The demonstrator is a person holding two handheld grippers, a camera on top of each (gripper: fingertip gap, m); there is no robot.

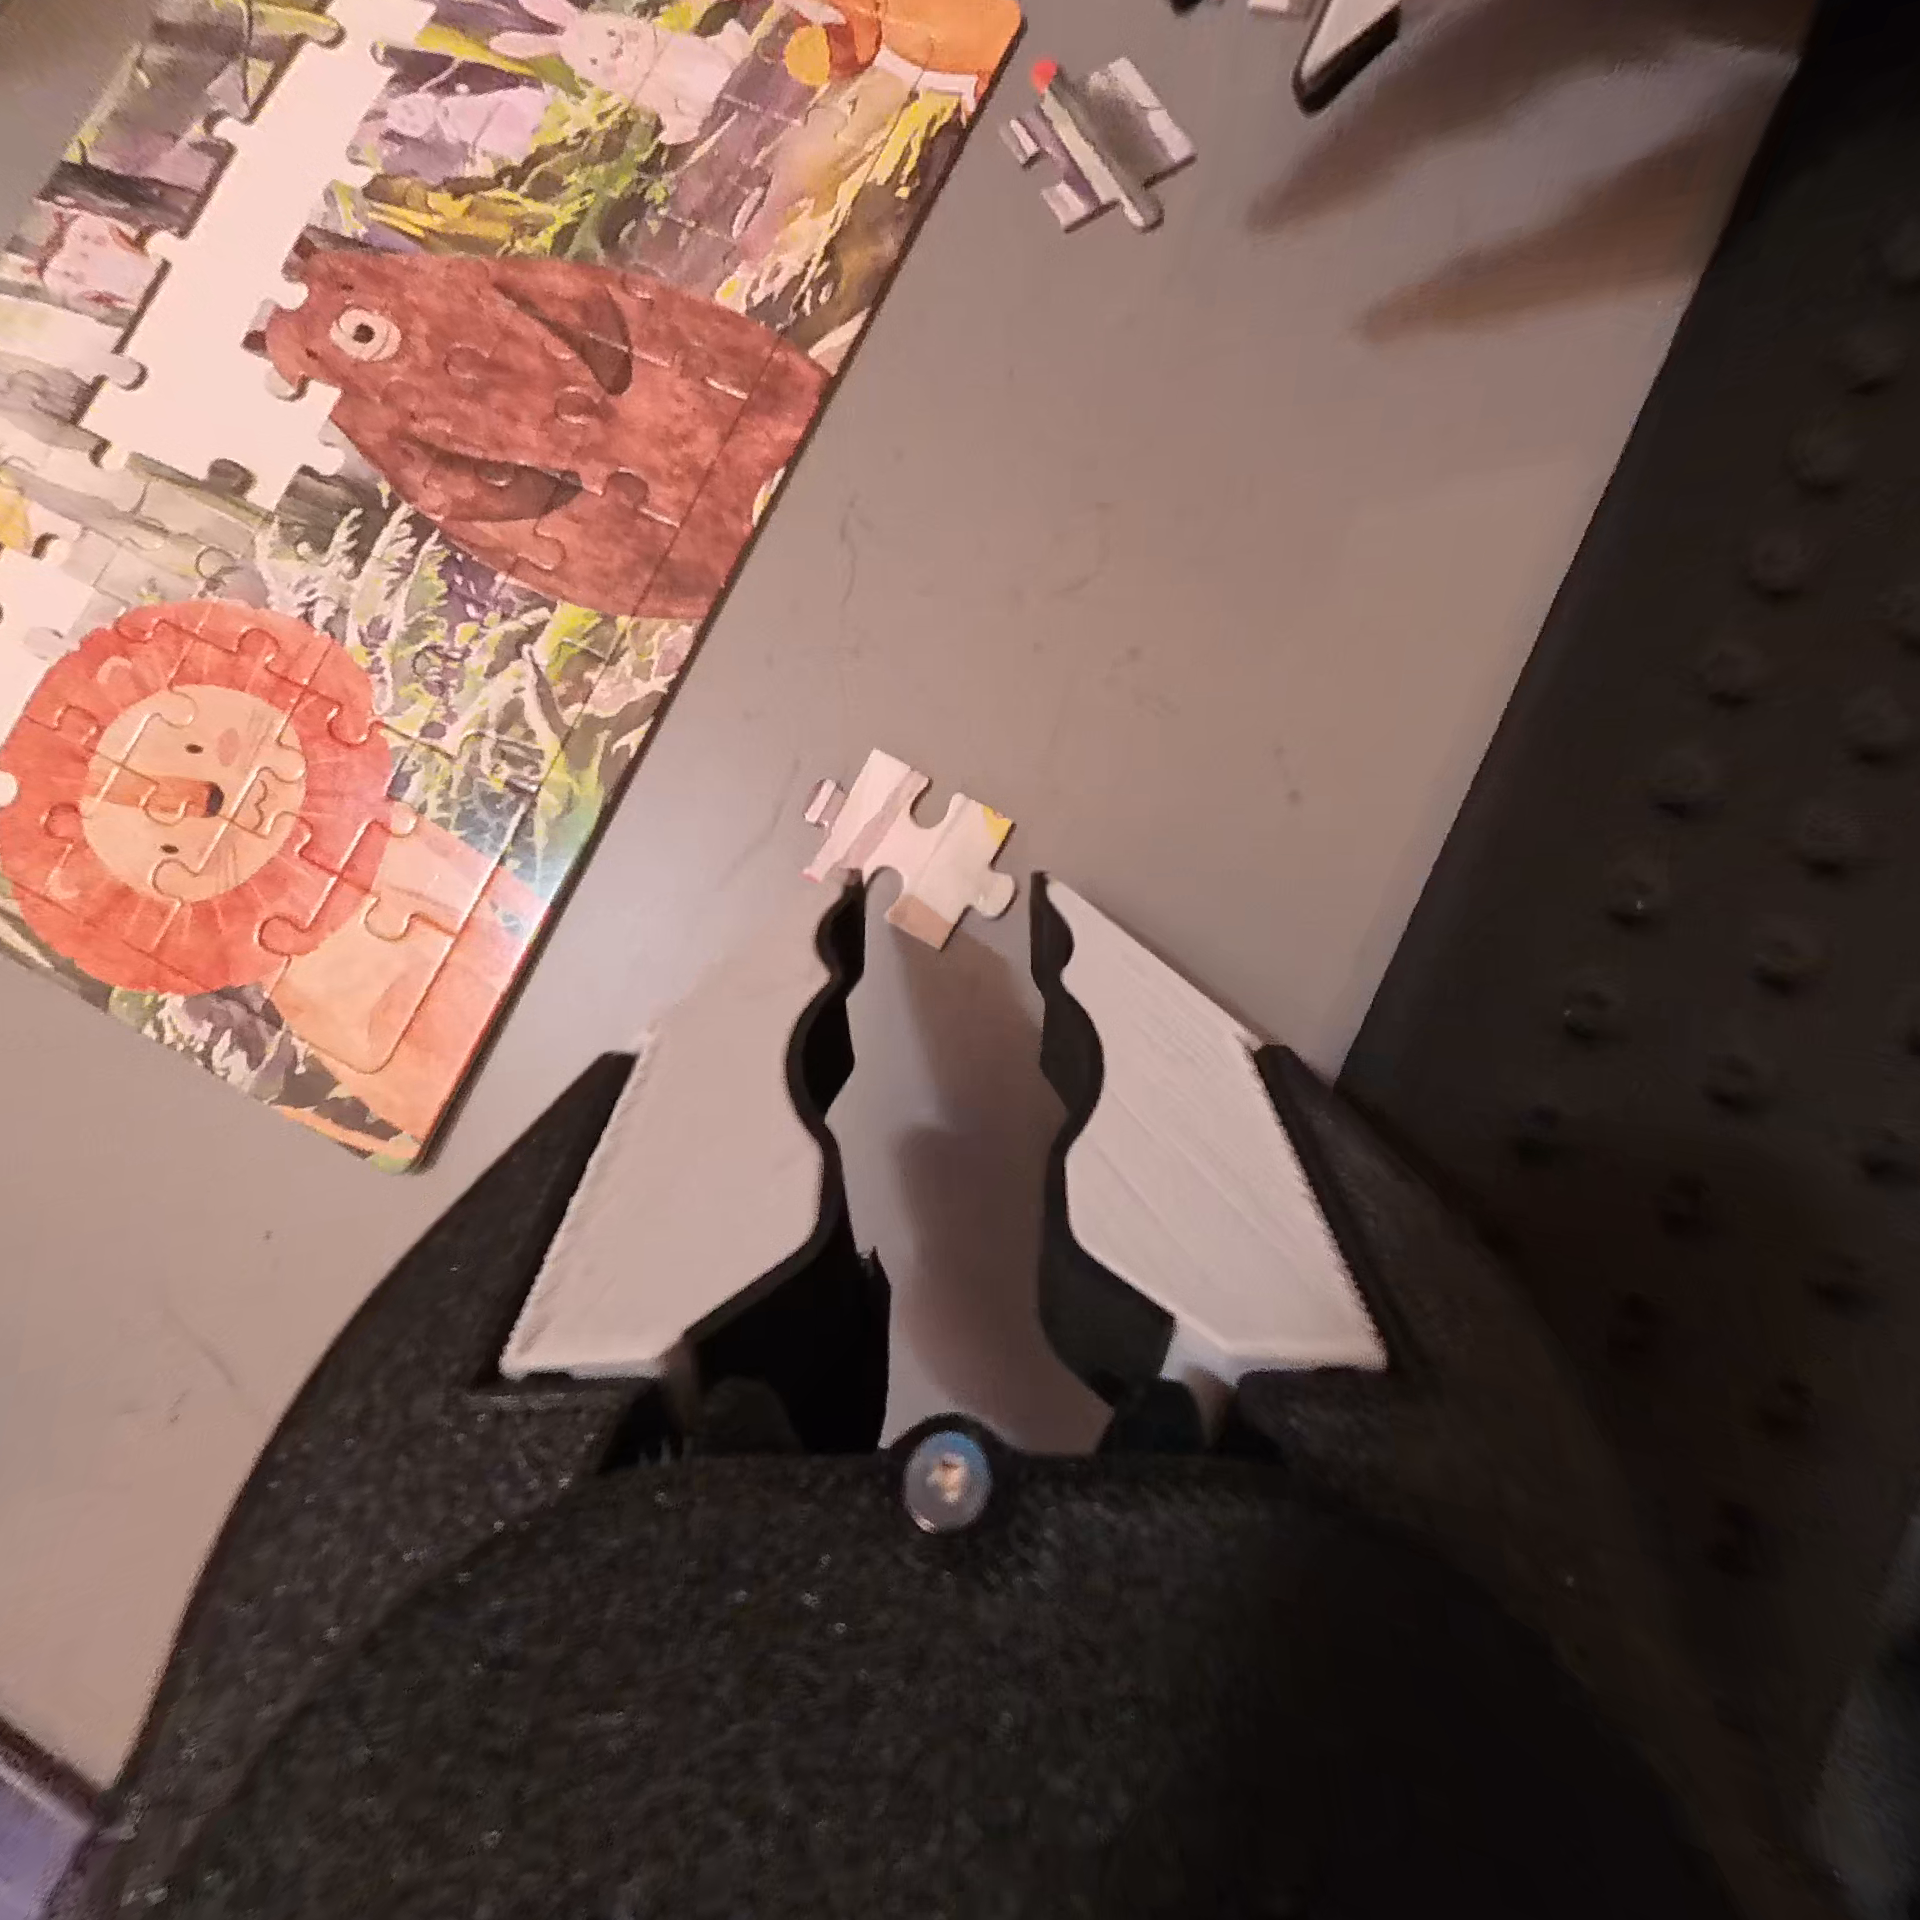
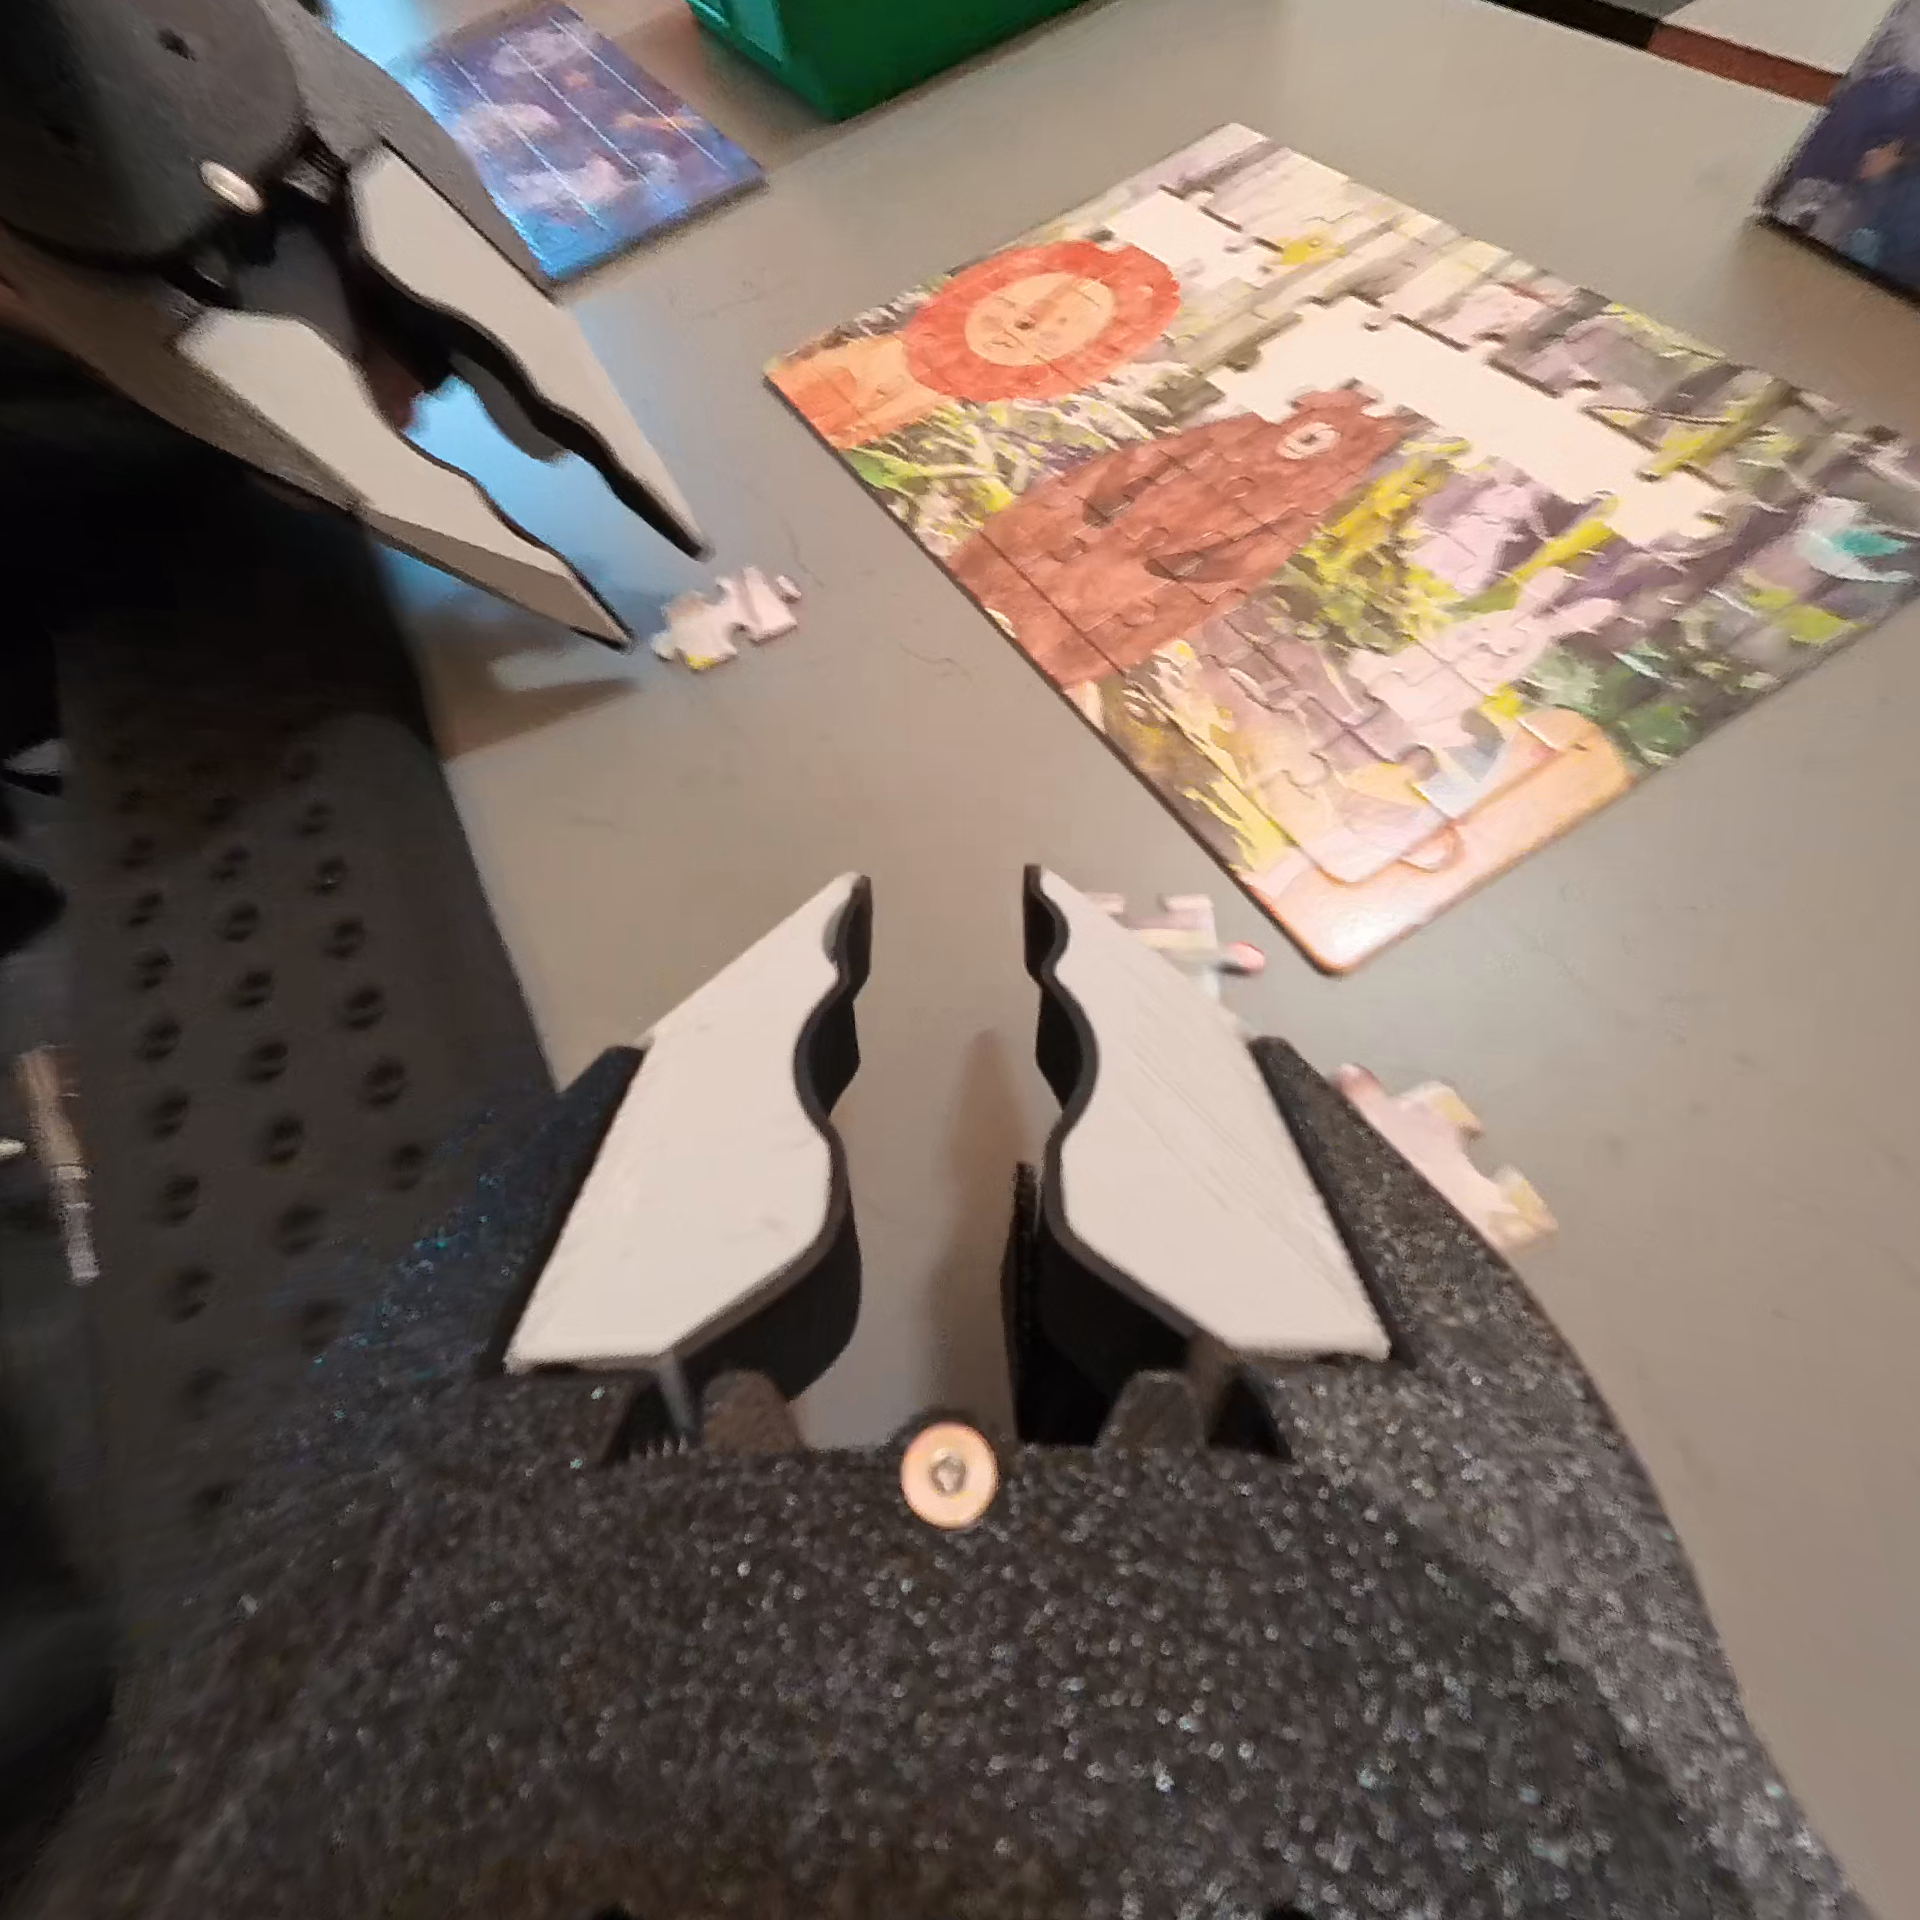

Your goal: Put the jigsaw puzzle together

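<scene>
The partly built jigsaw puzzle (image 1: 499, 447) with a lion and a bear lies on the grey table, with white gaps where pieces are absent; it also shows in the right wrist view (image 2: 1299, 540). A loose pale piece (image 1: 914, 847) lies just beyond my left gripper (image 1: 948, 894), which is open and empty, its tips at the piece's near edge. The same piece (image 2: 727, 618) and the left gripper (image 2: 665, 592) show in the right wrist view. My right gripper (image 2: 943, 899) is open and empty above bare table.
A loose grey piece (image 1: 1101, 145) lies right of the puzzle. Loose pieces (image 2: 1195, 930) (image 2: 1455, 1153) lie beside my right fingers. A black perforated mat (image 1: 1714, 831) borders the table. A dark blue picture board (image 2: 582, 135), a green box (image 2: 873, 42) and a dark box (image 2: 1849, 156) stand farther off. From either gripper's tips it is about 15 cm to the partly built jigsaw puzzle (image 1: 499, 447). It turns up in the right wrist view (image 2: 1156, 490) as well.
</scene>
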